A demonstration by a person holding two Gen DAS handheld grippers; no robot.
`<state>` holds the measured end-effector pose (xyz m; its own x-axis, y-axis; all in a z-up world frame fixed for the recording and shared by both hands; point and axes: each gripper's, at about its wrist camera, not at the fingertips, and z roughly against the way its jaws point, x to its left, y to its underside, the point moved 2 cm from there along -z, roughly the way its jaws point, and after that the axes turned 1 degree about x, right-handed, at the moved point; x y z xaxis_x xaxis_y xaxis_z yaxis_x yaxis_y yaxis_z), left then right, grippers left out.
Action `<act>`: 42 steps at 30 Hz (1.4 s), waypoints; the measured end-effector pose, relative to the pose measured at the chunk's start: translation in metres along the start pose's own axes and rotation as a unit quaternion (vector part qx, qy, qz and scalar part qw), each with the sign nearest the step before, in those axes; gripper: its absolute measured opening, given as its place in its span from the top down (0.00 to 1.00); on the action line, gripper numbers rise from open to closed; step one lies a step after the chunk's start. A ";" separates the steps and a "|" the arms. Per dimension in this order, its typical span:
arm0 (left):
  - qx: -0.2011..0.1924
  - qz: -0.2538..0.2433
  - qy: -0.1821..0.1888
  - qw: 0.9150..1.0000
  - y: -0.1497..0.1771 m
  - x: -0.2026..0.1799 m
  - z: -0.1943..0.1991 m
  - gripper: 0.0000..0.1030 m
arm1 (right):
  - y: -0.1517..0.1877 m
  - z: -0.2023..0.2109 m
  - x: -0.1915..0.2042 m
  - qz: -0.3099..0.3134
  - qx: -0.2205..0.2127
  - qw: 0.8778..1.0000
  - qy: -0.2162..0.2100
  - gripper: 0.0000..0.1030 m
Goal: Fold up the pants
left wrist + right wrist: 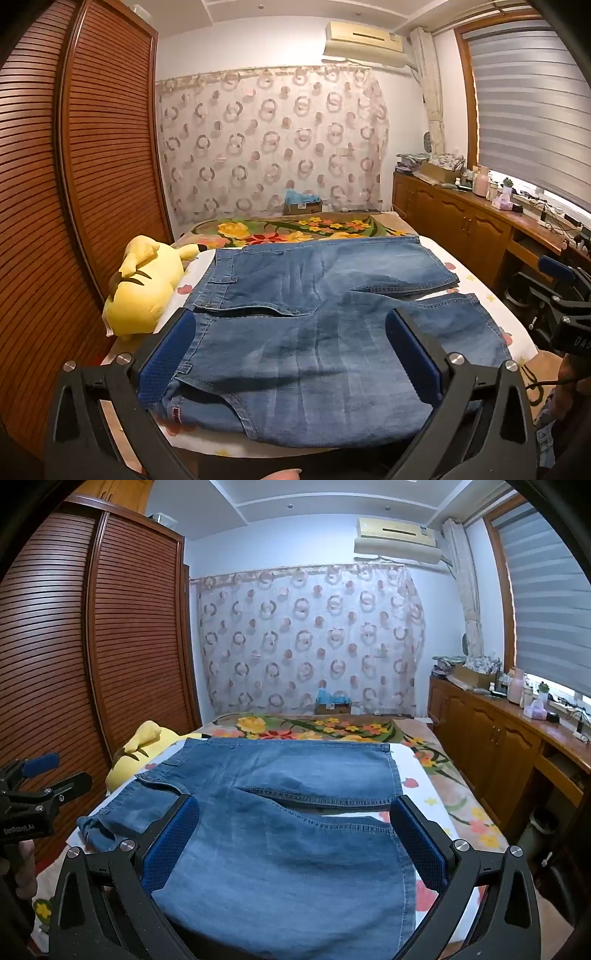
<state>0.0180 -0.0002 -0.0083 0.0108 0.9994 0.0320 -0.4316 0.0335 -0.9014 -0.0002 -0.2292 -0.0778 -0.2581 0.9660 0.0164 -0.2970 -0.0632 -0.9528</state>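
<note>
Blue denim pants (314,332) lie flat on the bed, waistband to the left, the two legs running to the right. My left gripper (291,350) is open above the waist end, its blue pads apart and holding nothing. My right gripper (295,838) is open above the near leg of the pants (280,856), close to its hem, and is empty. The right gripper also shows at the right edge of the left wrist view (565,295). The left gripper shows at the left edge of the right wrist view (40,775).
A yellow plush toy (144,288) lies on the bed just left of the waistband. A floral blanket (295,227) covers the far end of the bed. A slatted wooden wardrobe (55,184) stands on the left. A wooden counter (480,214) with bottles runs along the right.
</note>
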 end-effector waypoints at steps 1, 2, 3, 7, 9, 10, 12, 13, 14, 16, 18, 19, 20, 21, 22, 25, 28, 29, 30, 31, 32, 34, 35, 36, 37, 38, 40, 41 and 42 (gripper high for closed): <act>0.001 -0.001 0.000 1.000 0.000 0.000 0.000 0.00 | 0.000 0.000 0.000 0.002 0.001 1.000 0.003 0.00; 0.001 -0.002 -0.001 1.000 0.000 -0.001 0.001 0.00 | 0.000 0.000 0.000 0.001 0.001 1.000 0.003 0.00; 0.001 -0.002 -0.001 1.000 0.000 -0.001 0.001 0.00 | 0.000 0.001 -0.001 0.000 0.000 1.000 0.002 0.00; 0.000 -0.004 -0.003 1.000 0.001 -0.003 0.005 0.00 | 0.000 0.001 0.000 0.003 0.001 1.000 0.003 0.00; 0.007 0.000 0.000 1.000 0.000 -0.001 -0.001 0.00 | 0.000 0.000 0.000 0.003 0.002 1.000 0.004 0.00; 0.007 0.001 0.001 1.000 0.000 0.000 -0.001 0.00 | 0.000 0.000 0.000 0.003 0.002 1.000 0.004 0.00; 0.007 0.001 0.001 1.000 0.000 -0.001 -0.001 0.00 | 0.001 -0.001 0.000 0.001 0.002 1.000 0.004 0.00; 0.008 0.001 0.001 1.000 0.000 -0.001 -0.001 0.00 | 0.000 0.001 0.003 0.003 0.001 1.000 0.004 0.00; 0.007 0.001 0.001 1.000 0.000 -0.001 -0.001 0.00 | 0.001 0.001 0.002 0.002 0.001 1.000 0.003 0.00; 0.007 0.001 0.001 1.000 0.000 -0.002 -0.001 0.00 | 0.001 0.001 0.002 0.000 0.001 1.000 0.002 0.00; 0.009 0.001 0.000 1.000 0.000 -0.001 -0.001 0.00 | 0.001 0.001 0.001 0.000 0.001 1.000 0.002 0.00; 0.009 0.001 0.002 1.000 0.000 -0.001 -0.001 0.00 | 0.002 0.003 0.001 0.001 0.000 1.000 0.002 0.00; 0.009 0.000 0.002 1.000 0.000 -0.001 -0.001 0.00 | 0.002 0.003 0.001 0.002 0.000 1.000 0.003 0.00; 0.009 0.001 0.001 1.000 0.000 -0.001 -0.001 0.00 | 0.001 0.002 0.001 0.001 0.000 1.000 0.004 0.00; 0.009 0.001 0.001 1.000 0.000 -0.001 -0.001 0.00 | 0.003 0.001 0.001 0.001 0.000 1.000 0.004 0.00; 0.009 0.001 0.002 1.000 0.003 0.000 -0.002 0.00 | 0.001 0.001 0.001 0.001 0.001 1.000 0.004 0.00; 0.010 0.001 0.002 1.000 0.003 0.000 -0.002 0.00 | 0.001 0.001 0.001 0.001 0.000 1.000 0.005 0.00; 0.010 0.001 0.002 1.000 0.003 0.000 -0.002 0.00 | 0.001 0.001 0.001 0.000 0.000 1.000 0.004 0.00; 0.009 0.001 0.002 1.000 0.003 0.000 -0.002 0.00 | 0.001 0.001 0.001 0.000 0.000 1.000 0.004 0.00; 0.010 0.001 0.002 1.000 0.003 0.000 -0.002 0.00 | 0.001 0.001 0.001 0.000 0.000 1.000 0.005 0.00; 0.010 0.001 0.002 1.000 0.003 0.000 -0.002 0.00 | 0.001 0.001 0.000 0.000 0.000 1.000 0.004 0.00; 0.010 0.001 0.001 1.000 0.003 0.000 -0.002 0.00 | 0.001 0.001 0.001 0.000 0.000 1.000 0.003 0.00; 0.010 0.001 0.001 1.000 0.003 0.000 -0.002 0.00 | 0.001 0.001 0.001 0.000 0.000 1.000 0.003 0.00; 0.010 0.001 0.001 1.000 0.003 0.000 -0.002 0.00 | 0.001 0.001 0.001 0.001 0.000 1.000 0.003 0.00; 0.010 0.001 0.001 1.000 0.003 0.000 -0.002 0.00 | 0.001 0.001 0.001 0.000 0.000 1.000 0.003 0.00; 0.010 0.001 0.001 1.000 0.003 0.000 -0.002 0.00 | 0.001 0.001 0.001 0.000 -0.001 1.000 0.004 0.00; 0.010 0.001 0.001 1.000 0.003 0.000 -0.002 0.00 | 0.001 0.001 0.001 0.001 -0.002 1.000 0.005 0.00; 0.010 0.001 0.001 1.000 0.003 0.000 -0.002 0.00 | 0.001 0.001 0.001 0.000 -0.001 1.000 0.004 0.00; 0.009 0.001 0.000 1.000 0.003 0.000 -0.002 0.00 | 0.001 0.001 0.001 -0.001 -0.002 1.000 0.004 0.00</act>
<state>0.0188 -0.0002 -0.0120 0.0098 0.9995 0.0309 -0.4478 0.0320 -0.8935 -0.0019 -0.2288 -0.0784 -0.2513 0.9678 0.0154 -0.2943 -0.0612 -0.9538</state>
